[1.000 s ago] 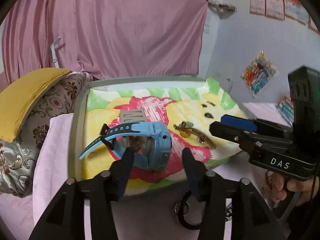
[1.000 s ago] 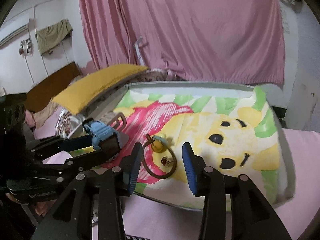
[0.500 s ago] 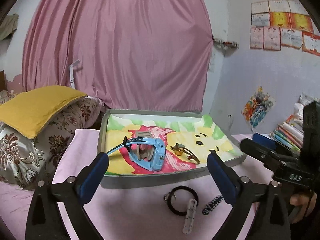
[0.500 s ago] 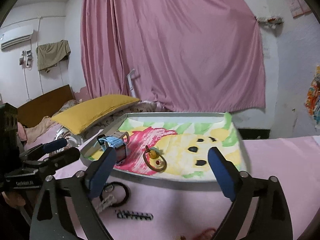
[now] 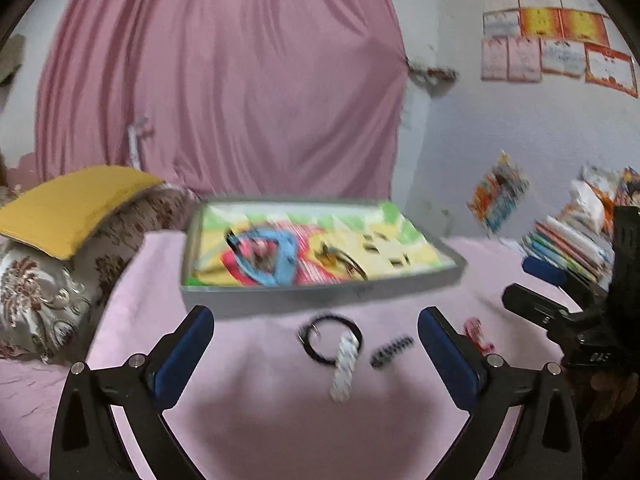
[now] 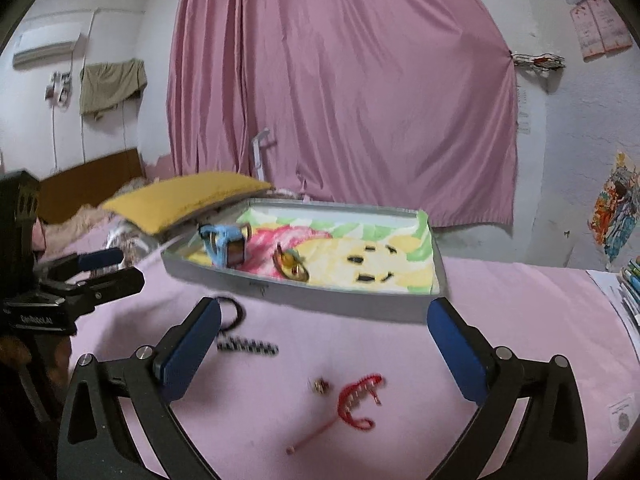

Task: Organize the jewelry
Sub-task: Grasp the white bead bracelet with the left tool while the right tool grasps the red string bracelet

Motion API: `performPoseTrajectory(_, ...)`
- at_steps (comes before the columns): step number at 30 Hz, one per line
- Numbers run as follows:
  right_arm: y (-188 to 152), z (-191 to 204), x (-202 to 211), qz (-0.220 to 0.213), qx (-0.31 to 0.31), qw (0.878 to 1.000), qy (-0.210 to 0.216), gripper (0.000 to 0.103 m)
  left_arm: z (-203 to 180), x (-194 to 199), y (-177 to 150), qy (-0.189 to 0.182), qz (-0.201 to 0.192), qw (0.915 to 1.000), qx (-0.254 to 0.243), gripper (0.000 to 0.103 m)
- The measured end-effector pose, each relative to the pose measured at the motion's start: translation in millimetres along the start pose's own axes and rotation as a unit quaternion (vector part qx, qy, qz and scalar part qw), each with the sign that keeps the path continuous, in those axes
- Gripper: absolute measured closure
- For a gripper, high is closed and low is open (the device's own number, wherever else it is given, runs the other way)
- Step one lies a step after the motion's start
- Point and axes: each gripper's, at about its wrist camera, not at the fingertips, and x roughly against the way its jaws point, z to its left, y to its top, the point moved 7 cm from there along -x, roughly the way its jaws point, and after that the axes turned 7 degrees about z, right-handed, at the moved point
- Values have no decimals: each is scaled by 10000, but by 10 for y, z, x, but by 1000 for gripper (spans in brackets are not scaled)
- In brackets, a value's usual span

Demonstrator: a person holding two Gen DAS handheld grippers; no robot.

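Note:
The grey tray (image 5: 320,300) with a cartoon-print liner holds a blue watch (image 5: 276,256) and a gold bracelet (image 5: 340,260). On the pink cover in front of it lie a black ring (image 5: 330,338) with a white piece, a dark clip (image 5: 390,352) and a red claw clip (image 6: 356,400) beside a tiny earring (image 6: 320,385). My left gripper (image 5: 316,348) hangs open and empty above the black ring. My right gripper (image 6: 324,346) is still opening, nothing between its fingers, above the red clip. The watch (image 6: 224,246) and bracelet (image 6: 290,264) also show in the right wrist view.
A yellow pillow (image 5: 68,204) on a patterned cushion lies left of the tray. Stacked books (image 5: 568,244) stand at the right. A pink curtain (image 5: 224,80) hangs behind. A pink stick (image 6: 312,436) lies near the red clip.
Both grippers let go, the left of the watch and the right of the bracelet, opened wide and drew back from the tray. The loose pieces on the pink cover came into view.

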Motion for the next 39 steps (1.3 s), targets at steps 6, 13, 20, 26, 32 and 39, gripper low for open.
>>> performPoseTrajectory(6, -206, -33, -57, 580, 69, 9982, 94, 2, 2, -211, -215, -110, 801, 9967, 12, 1)
performPoseTrajectory(13, -432, -117, -247, 1272, -293, 9909, 314, 2, 1, -389, -332, -240, 1260, 9917, 113, 9)
performPoseTrajectory(20, -515, -98, -358, 1655, -96, 9860, 189, 22, -90, -569, -386, -314, 1652, 9857, -82, 39)
performPoseTrajectory(26, -564, -124, -437, 1942, -31, 9808, 193, 43, -204, -653, -365, -308, 1876, 9807, -453, 56)
performPoseTrajectory(32, -550, -128, -510, 2066, 216, 9782, 80, 60, -255, -684, -345, -214, 1966, 9778, -697, 75)
performPoseTrajectory(39, -532, -125, -484, 1999, 263, 9794, 103, 79, -202, -662, -353, -132, 1921, 9795, -599, 90)
